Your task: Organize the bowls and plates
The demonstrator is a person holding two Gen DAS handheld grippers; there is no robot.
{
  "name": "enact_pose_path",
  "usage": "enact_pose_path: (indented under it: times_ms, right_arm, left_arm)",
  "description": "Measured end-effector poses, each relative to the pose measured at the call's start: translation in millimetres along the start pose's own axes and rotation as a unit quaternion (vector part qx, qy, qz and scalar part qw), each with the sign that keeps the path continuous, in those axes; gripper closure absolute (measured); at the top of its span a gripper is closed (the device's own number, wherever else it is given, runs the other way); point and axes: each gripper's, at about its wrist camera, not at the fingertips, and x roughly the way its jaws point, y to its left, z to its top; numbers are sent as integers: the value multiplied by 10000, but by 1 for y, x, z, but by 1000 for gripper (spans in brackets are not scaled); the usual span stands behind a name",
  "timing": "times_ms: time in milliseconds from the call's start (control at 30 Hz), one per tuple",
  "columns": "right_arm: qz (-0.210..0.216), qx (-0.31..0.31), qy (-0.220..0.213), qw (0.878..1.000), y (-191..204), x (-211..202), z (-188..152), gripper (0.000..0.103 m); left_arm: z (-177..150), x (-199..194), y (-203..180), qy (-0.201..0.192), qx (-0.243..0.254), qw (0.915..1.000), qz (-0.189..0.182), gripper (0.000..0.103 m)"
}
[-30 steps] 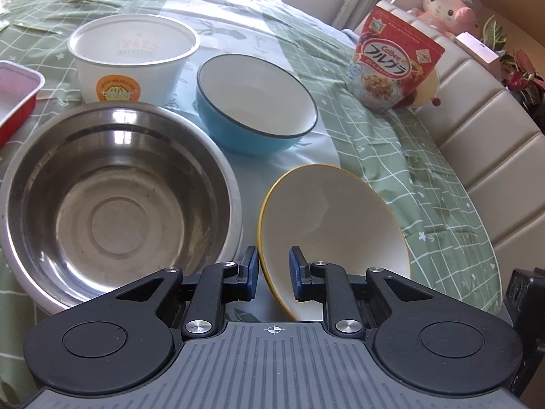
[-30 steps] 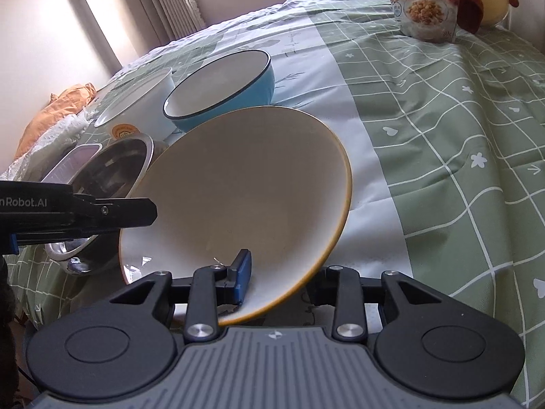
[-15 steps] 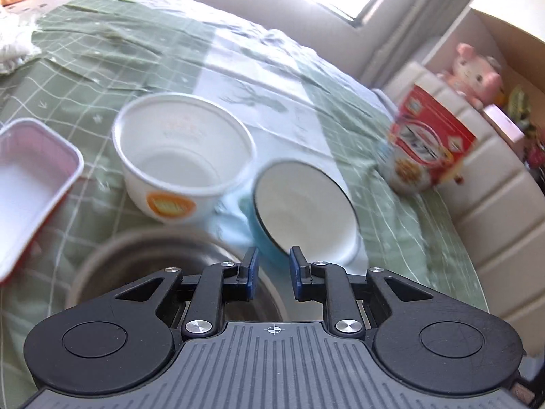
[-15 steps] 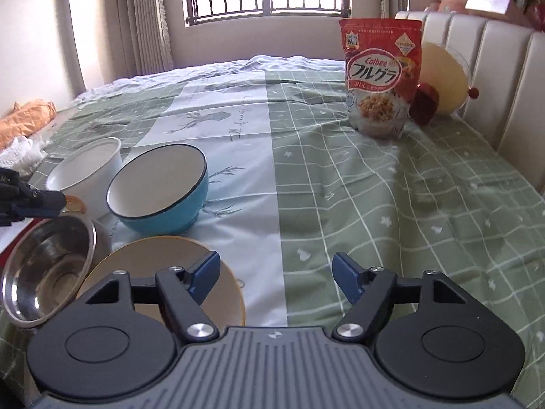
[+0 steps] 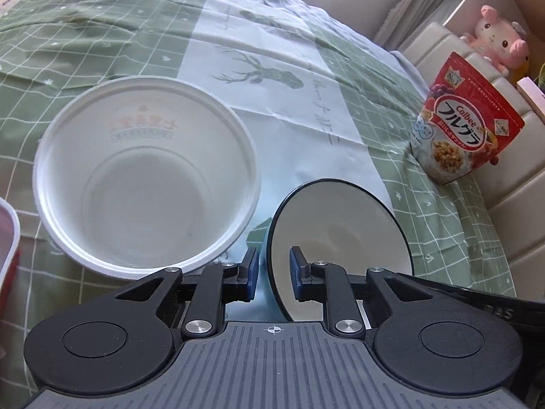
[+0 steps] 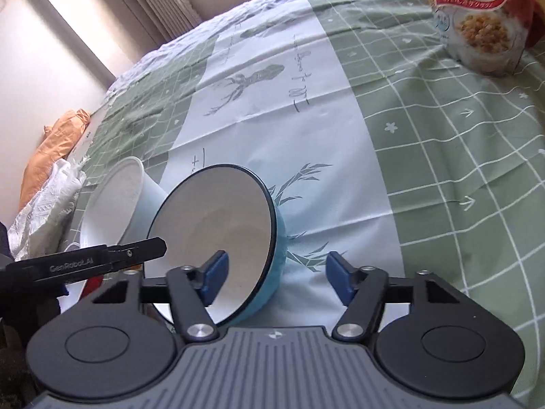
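A blue bowl (image 5: 340, 235) with a white inside stands on the green checked bedspread (image 5: 102, 51). Touching its left side is a white paper bowl (image 5: 146, 184). My left gripper (image 5: 272, 266) straddles the blue bowl's left rim, jaws narrowly apart, with a gap showing beside the right pad. In the right wrist view the blue bowl (image 6: 211, 238) is close in front of my right gripper (image 6: 276, 262). Its jaws are closing, one finger inside the bowl and one outside the right wall, neither pad touching. The left gripper's finger (image 6: 143, 252) reaches in from the left.
A red cereal bag (image 5: 463, 126) stands at the far right against a padded headboard (image 5: 511, 204), with a pink plush toy (image 5: 497, 39) above. A red-rimmed tray (image 5: 6, 238) shows at the left edge. Orange cloth (image 6: 51, 150) and white cloth (image 6: 44, 211) lie beyond the paper bowl (image 6: 112, 204).
The right gripper let go of the yellow-rimmed plate, opened and moved over to the blue bowl. The left gripper travelled from the steel bowl and plate to the blue bowl's rim.
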Motion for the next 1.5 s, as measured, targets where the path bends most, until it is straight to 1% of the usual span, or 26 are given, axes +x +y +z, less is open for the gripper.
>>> enact_pose_path:
  times_ms: [33,100,167,200,233,300,400,467,533,667,767,867,933,1000,1133,1233,1333,1433,1500]
  right_arm:
    - [99,131,146,9998,-3,11,2,53]
    - [338,289,412,9982,-5,27,4,65]
    - [388,282,466,9978,-5,32,3,66]
    - [395,247,442,9979,-5,29,2,66]
    - [382,240,406,9982,-7,24,0,66]
    - [238,246,278,9990,-16,10,-3,66]
    - [20,218,71,9997,-33,-8,-8,66]
    - [84,354,111,9993,-49,-9,-6,66]
    - [198,508,230,9982,-59,-5,-4,66]
    - [324,589,553,9962,-62,16,0,67]
    - [394,669,578,9953,-64,17,5,66]
    - [269,559,490,9969,-57,14,2,66]
    - [200,560,454,9972,-53,9,0,66]
    - [214,596,403,9972,-51,2,1,66]
    - [308,634,171,9974,-45,-25,3,66]
    - [368,520,-42,9980,-33,-54,0,65]
    - [363,339,-158,9986,-17,-82,-12,64]
    - [334,219,-17,9992,-8,-99,-38,64]
    - [314,152,98,9993,-3,-105,-58,64]
  left_arm:
    - [2,4,-3,-9,67,10000,62,80]
    - [5,14,-9,0,205,9996,191,80]
    - [5,18,-16,0,295,9992,263,73]
    - [5,18,-21,5,335,9991,259,65]
    - [4,17,-26,11,367,9990,243,60]
    - [0,15,-38,115,480,9987,136,60]
    - [-10,22,-53,427,646,9968,-200,60]
    - [-11,35,-62,601,735,9951,-274,61]
    - [-10,50,-69,698,778,9942,-238,63]
    - [-6,69,-74,853,869,9925,-124,63]
    - [-4,80,-73,1050,819,9911,-94,63]
    - [-3,81,-74,1137,771,9905,-32,63]
    - [-3,78,-79,1123,864,9899,71,63]
    - [-3,70,-84,1042,956,9899,98,62]
    - [2,44,-90,868,910,9920,-133,62]
    - [2,14,-98,662,961,9929,-232,62]
    - [-6,-18,-106,540,1010,9929,-335,60]
    - [-23,-45,-111,518,1140,9910,-473,59]
    - [-40,-57,-110,548,1165,9902,-535,59]
